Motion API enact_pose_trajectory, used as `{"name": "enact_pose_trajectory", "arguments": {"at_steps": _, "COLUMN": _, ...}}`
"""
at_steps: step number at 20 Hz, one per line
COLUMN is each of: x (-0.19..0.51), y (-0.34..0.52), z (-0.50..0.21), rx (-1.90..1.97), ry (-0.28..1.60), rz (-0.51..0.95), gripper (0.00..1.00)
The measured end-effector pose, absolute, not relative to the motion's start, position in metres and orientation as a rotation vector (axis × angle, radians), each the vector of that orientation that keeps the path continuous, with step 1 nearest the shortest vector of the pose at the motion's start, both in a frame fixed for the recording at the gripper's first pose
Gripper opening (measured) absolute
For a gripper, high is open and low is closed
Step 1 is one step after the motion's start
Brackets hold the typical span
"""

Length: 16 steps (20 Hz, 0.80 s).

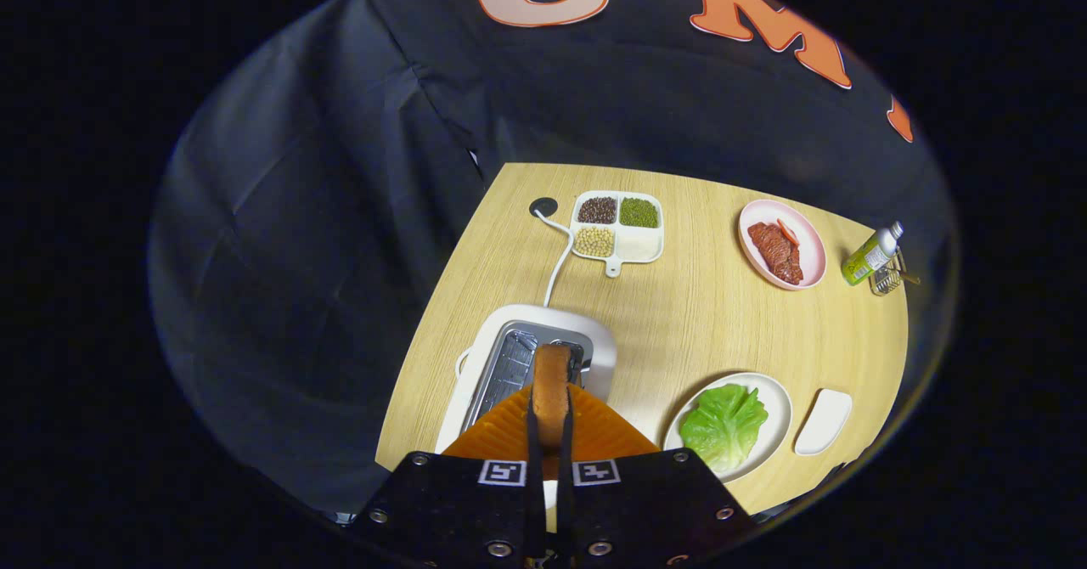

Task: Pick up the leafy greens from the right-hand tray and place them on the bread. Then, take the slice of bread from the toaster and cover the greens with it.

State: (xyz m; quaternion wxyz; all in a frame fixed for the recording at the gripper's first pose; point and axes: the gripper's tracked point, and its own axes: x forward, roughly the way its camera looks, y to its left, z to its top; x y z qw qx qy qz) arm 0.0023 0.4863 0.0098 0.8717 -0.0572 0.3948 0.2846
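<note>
My gripper (551, 412) is shut on a slice of bread (552, 369), which stands on edge between the two orange fingers (501, 429). The slice hangs just above the slots of the white toaster (599, 344), right ahead of the fingers. To the right of the toaster, the leafy greens (723, 425) lie spread on a round white plate (777, 395). The leaf hides whatever is under it. A small white tray (824, 422) lies just right of that plate.
Beyond the toaster a white divided dish (633, 248) holds beans and grains. The toaster's white cable (556, 267) runs to a hole in the wooden table (679, 314). At the far right are a pink plate (811, 242) with red meat and a green bottle (869, 256) in a wire rack.
</note>
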Motion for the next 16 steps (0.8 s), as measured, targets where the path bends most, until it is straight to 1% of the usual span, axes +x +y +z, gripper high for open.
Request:
{"name": "enact_pose_trajectory", "arguments": {"at_steps": 4, "x": -0.002, "y": 0.468, "z": 0.036, "rx": -0.085, "ry": 0.785, "rz": 0.614, "gripper": 0.05}}
{"name": "enact_pose_trajectory", "arguments": {"at_steps": 10, "x": 0.004, "y": 0.416, "z": 0.060, "rx": -0.044, "ry": 0.728, "rz": 0.593, "gripper": 0.05}}
{"name": "enact_pose_trajectory", "arguments": {"at_steps": 16, "x": 0.016, "y": 0.359, "z": 0.034, "rx": 0.008, "ry": 0.765, "rz": 0.549, "gripper": 0.05}}
